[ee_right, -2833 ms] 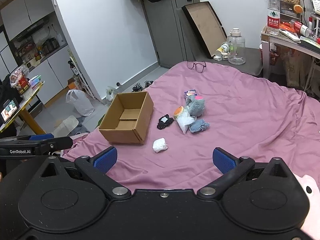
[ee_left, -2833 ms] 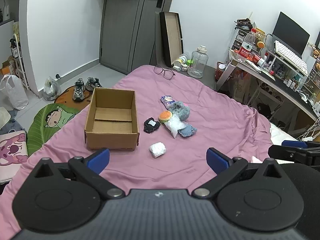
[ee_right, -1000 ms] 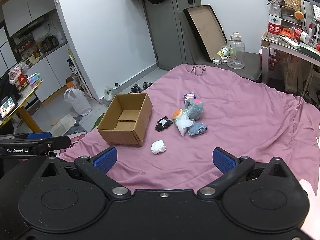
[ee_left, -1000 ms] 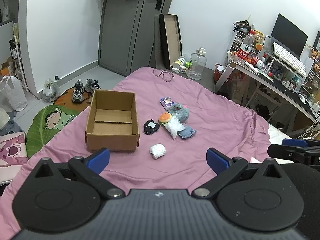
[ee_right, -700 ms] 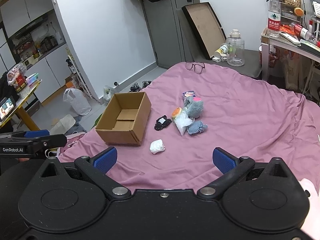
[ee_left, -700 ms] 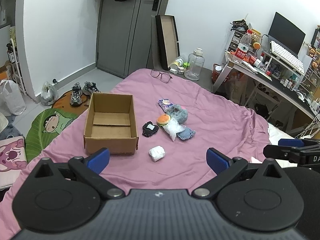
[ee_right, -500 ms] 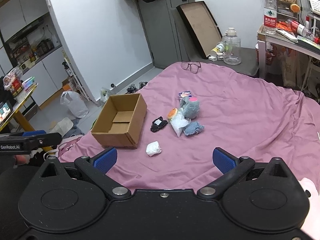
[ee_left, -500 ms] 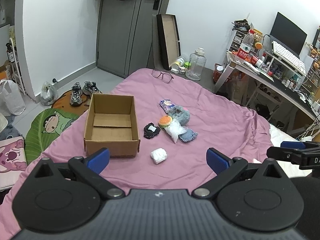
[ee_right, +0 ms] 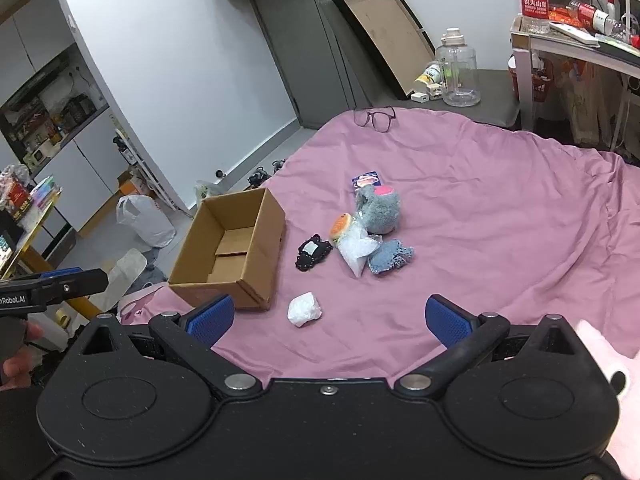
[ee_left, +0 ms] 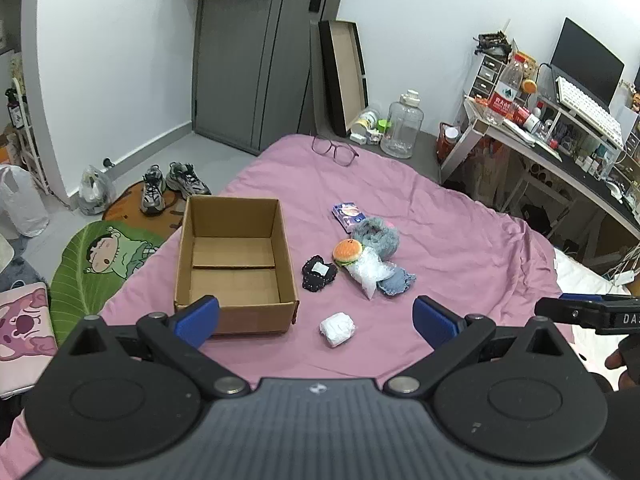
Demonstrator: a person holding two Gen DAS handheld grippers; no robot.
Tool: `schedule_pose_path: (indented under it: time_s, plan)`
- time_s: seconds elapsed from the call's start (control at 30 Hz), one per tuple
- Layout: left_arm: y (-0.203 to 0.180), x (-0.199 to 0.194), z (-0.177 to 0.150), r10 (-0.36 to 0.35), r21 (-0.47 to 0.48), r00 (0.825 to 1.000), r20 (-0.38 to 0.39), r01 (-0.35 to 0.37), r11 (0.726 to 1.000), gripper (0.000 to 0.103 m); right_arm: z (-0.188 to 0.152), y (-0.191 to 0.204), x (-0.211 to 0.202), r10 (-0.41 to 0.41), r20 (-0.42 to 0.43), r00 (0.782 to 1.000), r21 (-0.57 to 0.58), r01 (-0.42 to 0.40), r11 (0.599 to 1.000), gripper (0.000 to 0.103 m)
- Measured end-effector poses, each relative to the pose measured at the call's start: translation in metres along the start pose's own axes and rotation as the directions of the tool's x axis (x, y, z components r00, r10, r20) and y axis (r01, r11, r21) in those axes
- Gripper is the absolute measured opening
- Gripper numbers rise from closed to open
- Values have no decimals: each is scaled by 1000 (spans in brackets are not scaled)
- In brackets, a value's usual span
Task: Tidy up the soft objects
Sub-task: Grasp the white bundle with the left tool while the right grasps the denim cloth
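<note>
Since a moment ago both grippers have crept forward over the bed, so the cardboard box and the little heap beside it sit larger in each view; nothing on the pink sheet has shifted.

The left gripper hangs above the near edge of the bed with its blue fingers spread wide and empty, the white wad lying just beyond the gap between them. The right gripper is likewise spread wide and holds nothing.

The soft things lie in the middle of the frame, right of the open, empty box: a black crocheted piece, a burger toy, a clear plastic bag, a blue knit piece and a grey plush, the last four touching in one cluster. A small printed packet lies just behind them, and a pair of glasses rests well apart at the far edge.

The left view alone shows the shoes and cartoon leaf mat at lower left, and the desk with its monitor at upper right. The right view alone shows the kitchen shelves at left, the plush's pink patch, and a hand at lower left gripping the other tool's handle.
</note>
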State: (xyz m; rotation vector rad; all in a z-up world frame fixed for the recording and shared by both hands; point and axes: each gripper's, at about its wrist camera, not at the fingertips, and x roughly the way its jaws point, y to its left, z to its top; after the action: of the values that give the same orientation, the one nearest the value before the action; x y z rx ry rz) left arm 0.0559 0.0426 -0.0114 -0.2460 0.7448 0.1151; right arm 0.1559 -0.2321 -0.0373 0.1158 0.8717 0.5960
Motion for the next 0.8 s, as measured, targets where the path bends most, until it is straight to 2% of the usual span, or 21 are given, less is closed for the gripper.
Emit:
schedule_pose_path:
  time_s: [0.37, 0.67, 0.8]
  plan:
    - [12, 49, 12, -13, 44, 999, -44, 15, 999, 102, 7, -13, 47, 19, -26, 999, 53, -18, 998, 103]
    - [18, 90, 15, -53, 78, 994, -92, 60, 995, 100, 12, -28, 80, -6, -30, 1000, 105, 9, 994, 103]
    - [16, 111, 15, -74, 109, 990, -123, 87, 990, 94, 12, -34, 97, -18, -30, 999, 132, 22, 991, 103]
